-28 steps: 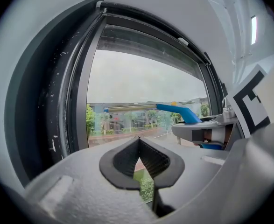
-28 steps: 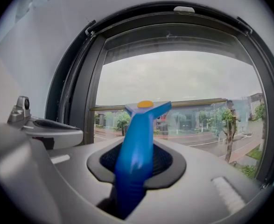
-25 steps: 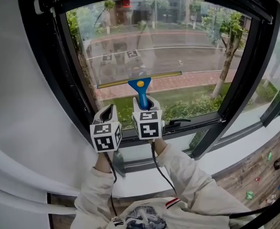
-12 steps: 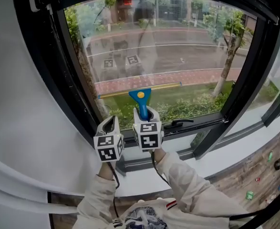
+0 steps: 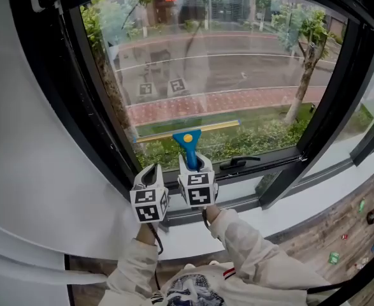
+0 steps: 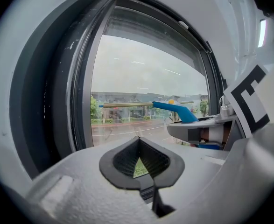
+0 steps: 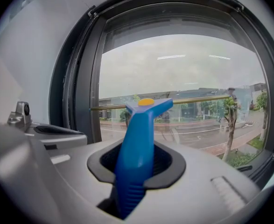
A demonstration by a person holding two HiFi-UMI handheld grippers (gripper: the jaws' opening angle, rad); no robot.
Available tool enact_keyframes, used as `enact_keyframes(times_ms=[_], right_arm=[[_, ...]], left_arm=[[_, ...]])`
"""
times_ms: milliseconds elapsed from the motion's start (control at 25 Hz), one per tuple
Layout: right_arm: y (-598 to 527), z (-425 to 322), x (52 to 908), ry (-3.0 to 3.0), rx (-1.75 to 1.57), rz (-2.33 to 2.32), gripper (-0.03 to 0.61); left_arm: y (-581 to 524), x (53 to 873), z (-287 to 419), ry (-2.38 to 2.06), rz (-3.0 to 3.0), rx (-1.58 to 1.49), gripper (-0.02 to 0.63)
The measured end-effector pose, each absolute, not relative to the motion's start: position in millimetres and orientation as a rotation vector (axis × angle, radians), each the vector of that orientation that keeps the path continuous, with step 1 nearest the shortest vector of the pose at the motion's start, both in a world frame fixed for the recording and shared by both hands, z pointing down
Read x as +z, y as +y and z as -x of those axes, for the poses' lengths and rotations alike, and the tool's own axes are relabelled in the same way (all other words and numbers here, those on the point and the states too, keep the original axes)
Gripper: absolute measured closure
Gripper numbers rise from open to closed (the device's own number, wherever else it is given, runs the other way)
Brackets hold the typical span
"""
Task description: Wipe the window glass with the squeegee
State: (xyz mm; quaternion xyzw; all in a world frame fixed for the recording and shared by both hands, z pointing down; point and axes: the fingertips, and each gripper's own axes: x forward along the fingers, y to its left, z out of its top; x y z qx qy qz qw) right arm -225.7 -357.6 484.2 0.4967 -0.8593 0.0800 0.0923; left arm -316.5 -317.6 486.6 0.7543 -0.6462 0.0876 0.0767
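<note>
— Two grippers are up at the window. What does each one have?

— The right gripper (image 7: 137,161) is clamped on the blue handle of the squeegee (image 5: 187,138), and the handle rises straight out from between its jaws. The left gripper (image 6: 139,161) has its jaws together and carries nothing. Only a sliver of green from outside shows through the notch in its pads.

— Where does the squeegee sit on the window?

— Low on the window glass (image 5: 237,56). Its brass-coloured rail (image 5: 215,127) runs nearly level across the pane, just above the bottom of the dark window frame (image 5: 88,107). The blade edge looks to be against the glass. A yellow disc (image 5: 187,137) marks the head, where handle meets rail.

— And relative to the grippers?

— The head stands just beyond the right gripper, with the handle angled up toward the pane. The left gripper hangs just beside the right one, on its left and slightly lower in the head view, apart from the squeegee. The rail's left end reaches out above it.

— Any labels or print?

— Only the black-and-white square markers (image 5: 198,189) on each gripper's cube. Two of them show faintly mirrored in the glass higher up.

— What else is around?

— A black window handle (image 5: 241,162) lies flat along the bottom frame, to the right of the right gripper. Pale sleeves (image 5: 250,247) run back from both grippers. Through the pane there is a red-brick path (image 5: 237,101), a grey road (image 5: 237,69), a tree (image 5: 304,62) and green shrubs.
</note>
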Motion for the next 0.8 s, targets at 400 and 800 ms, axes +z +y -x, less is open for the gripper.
enact_keyframes(times_ms=[400, 800], right_arm=[[-352.3, 224.5, 545.0, -2.488, 0.282, -1.429, 0.472], [-351.8, 227.4, 575.9, -2.486, 0.319, -1.407, 0.474]], left_arm=[[-312.8, 518.1, 312.7, -1.904, -2.262, 0.297, 0.614], [-307.2, 536.0, 310.2, -1.846, -2.252, 0.32, 0.614]])
